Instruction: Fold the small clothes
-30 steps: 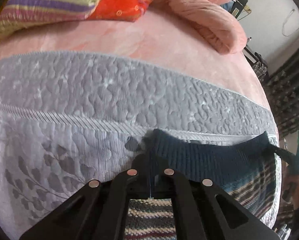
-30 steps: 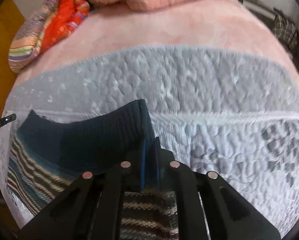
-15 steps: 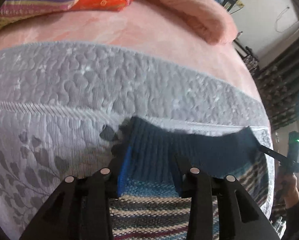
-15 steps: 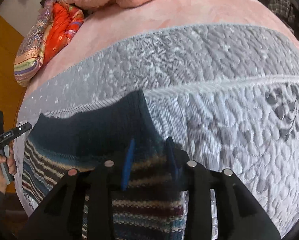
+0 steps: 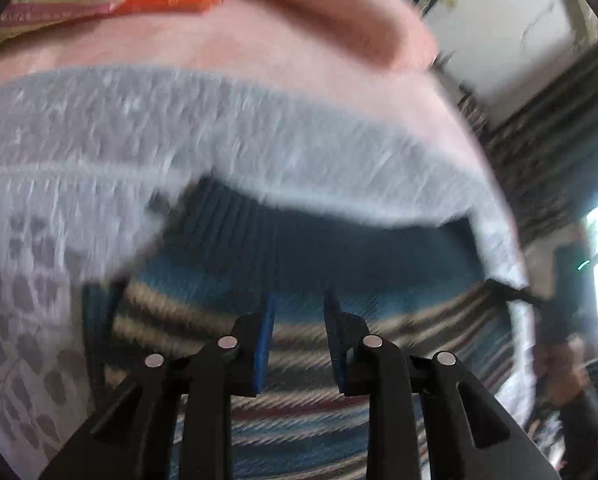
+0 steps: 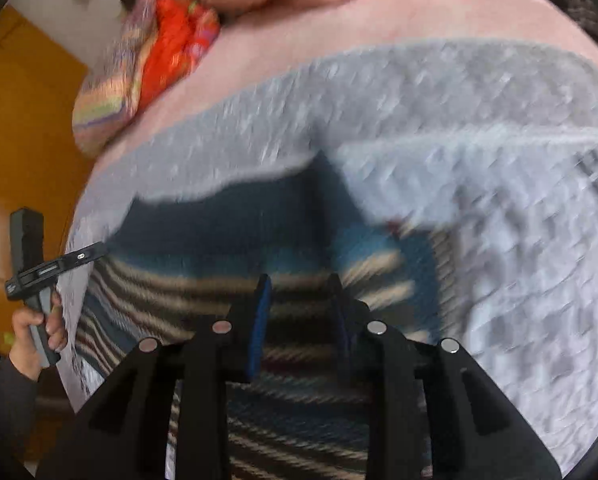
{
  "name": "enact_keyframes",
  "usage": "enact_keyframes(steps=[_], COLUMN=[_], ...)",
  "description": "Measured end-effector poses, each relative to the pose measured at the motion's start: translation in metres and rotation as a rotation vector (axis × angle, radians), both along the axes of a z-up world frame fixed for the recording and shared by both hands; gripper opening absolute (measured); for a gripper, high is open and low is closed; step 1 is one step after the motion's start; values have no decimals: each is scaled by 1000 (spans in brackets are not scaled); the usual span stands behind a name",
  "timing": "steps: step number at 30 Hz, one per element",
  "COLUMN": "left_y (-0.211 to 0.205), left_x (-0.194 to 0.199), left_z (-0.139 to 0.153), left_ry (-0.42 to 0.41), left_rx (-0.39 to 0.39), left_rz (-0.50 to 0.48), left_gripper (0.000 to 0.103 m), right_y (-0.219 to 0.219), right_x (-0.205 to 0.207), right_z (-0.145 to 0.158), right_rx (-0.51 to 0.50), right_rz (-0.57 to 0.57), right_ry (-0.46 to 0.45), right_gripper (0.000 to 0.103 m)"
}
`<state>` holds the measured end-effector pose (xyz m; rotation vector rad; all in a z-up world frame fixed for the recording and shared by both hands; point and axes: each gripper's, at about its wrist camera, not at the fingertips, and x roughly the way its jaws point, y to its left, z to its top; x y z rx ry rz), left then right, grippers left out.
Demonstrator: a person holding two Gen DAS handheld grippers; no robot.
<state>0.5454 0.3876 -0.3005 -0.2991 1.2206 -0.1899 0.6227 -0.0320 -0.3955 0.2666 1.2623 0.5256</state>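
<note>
Both grippers, left and right, hover with jaws apart, gripping nothing, over the striped sweater, which lies flat at the bed's near edge on the grey quilt. Pillows sit at the far end.

Both grippers, left and right, are showing black frames, blue finger pads, silver round studs; person's wearing a dark sleeve.
</note>
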Motion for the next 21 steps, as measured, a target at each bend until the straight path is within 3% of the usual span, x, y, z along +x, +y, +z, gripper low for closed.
enact_keyframes(steps=[2, 6, 9, 12, 13, 15, 18, 21], left_y=[11, 11, 2, -5, -4, -3, 7, 7], left_x=[-3, -9, -33, -64, -72, -82, -87, -101], left_z=[-21, -6, 25, 25, 17, -5, -11, 17], left_ry=[41, 11, -61, -53, -35, 20, 20, -28], left_rx=[27, 15, -84, -157, -155, -70, -83, -166], left_rz=[49, 62, -10, -59, -61, -44, -8, -8], left_gripper=[17, 22, 22, 23, 23, 20, 15, 31], right_y=[9, 8, 8, 17, 25, 44, 50, 43], right_x=[2, 2, -18, -49, -57, -69, -71, -87], right_z=[-16, 0, 32, 33, 28, 10, 4, 33], right_rx=[-48, -33, 64, 121, 121, 68, 40, 127], right_rz=[-10, -62, -55, -7, 17, 52, 18, -12], right_ry=[22, 12, -12, 23, 42, 65, 58, 44], right_gripper=[25, 28, 28, 28, 28, 28, 22, 27])
